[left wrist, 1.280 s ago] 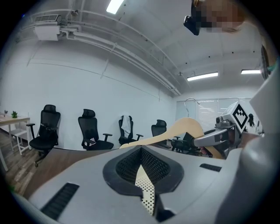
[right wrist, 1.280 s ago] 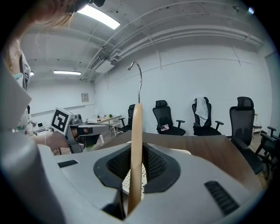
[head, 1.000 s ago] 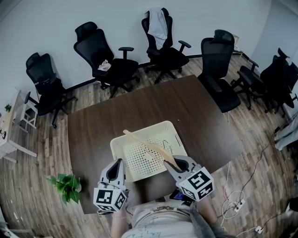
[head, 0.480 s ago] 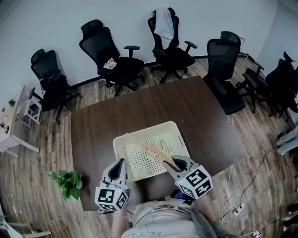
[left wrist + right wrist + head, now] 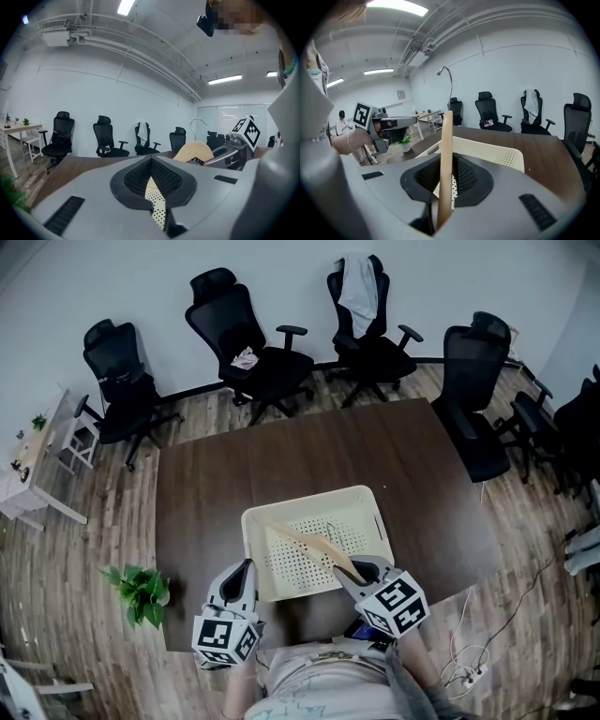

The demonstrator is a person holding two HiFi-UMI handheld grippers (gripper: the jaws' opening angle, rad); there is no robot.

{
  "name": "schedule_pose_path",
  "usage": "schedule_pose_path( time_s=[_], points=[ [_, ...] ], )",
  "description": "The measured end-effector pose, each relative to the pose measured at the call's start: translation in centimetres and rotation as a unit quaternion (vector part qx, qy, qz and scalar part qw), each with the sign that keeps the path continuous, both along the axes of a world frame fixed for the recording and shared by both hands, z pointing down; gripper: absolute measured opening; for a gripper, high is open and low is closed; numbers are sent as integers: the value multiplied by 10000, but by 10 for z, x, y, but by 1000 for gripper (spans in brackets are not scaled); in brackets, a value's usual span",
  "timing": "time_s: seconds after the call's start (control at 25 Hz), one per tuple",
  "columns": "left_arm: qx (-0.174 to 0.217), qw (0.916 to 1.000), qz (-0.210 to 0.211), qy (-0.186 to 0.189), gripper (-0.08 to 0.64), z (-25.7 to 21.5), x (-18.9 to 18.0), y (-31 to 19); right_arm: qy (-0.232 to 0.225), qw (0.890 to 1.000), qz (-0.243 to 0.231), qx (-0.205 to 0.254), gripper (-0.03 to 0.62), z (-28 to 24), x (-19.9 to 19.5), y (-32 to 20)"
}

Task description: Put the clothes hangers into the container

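A cream perforated basket (image 5: 366,505) stands on the dark table (image 5: 281,465) just in front of me. My right gripper (image 5: 356,570) is shut on one end of a wooden clothes hanger (image 5: 305,542), which slants low across the basket with its far end toward the left rim. In the right gripper view the hanger (image 5: 446,136) runs up between the jaws, its metal hook (image 5: 449,79) above. My left gripper (image 5: 246,568) is shut with nothing in it, at the basket's near left corner. The left gripper view shows the hanger (image 5: 194,152) to the right and the basket (image 5: 157,206) through the jaws.
Several black office chairs (image 5: 253,352) ring the far side of the table, one draped with a white garment (image 5: 359,282). A potted plant (image 5: 141,594) stands on the floor at the left. A white side table (image 5: 28,474) is further left, and cables (image 5: 469,662) lie at the right.
The right gripper has sunk a little with the hanger, whose far end now lies lower inside the basket. The left gripper has hardly moved.
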State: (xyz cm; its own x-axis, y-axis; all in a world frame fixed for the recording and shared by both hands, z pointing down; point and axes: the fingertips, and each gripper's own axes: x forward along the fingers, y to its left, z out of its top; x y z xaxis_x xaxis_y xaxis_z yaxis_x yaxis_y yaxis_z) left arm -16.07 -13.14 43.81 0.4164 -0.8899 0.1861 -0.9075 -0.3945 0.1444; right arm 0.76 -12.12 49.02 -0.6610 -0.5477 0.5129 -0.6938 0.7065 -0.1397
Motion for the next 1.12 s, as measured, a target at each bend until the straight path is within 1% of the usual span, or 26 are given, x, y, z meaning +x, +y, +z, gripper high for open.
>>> schedule_pose_path(
  time_s=[0.32,0.68,0.92,1.12],
  points=[
    [-66,9996,-272,-5,11,6,-17,9,172,9996,-187,-122,60,16,-12,-4],
    [-160,9990,-421,-33,11,10,-28,14,393,9985,-264,-263,60,34,-20,-10],
    [-173,9989,-439,-69,11,12,-28,13,439,9981,-293,-321,60,41,-23,-16],
    [-187,9990,-408,-24,11,15,-26,13,511,9975,-290,-381,60,49,-26,-20]
  ],
)
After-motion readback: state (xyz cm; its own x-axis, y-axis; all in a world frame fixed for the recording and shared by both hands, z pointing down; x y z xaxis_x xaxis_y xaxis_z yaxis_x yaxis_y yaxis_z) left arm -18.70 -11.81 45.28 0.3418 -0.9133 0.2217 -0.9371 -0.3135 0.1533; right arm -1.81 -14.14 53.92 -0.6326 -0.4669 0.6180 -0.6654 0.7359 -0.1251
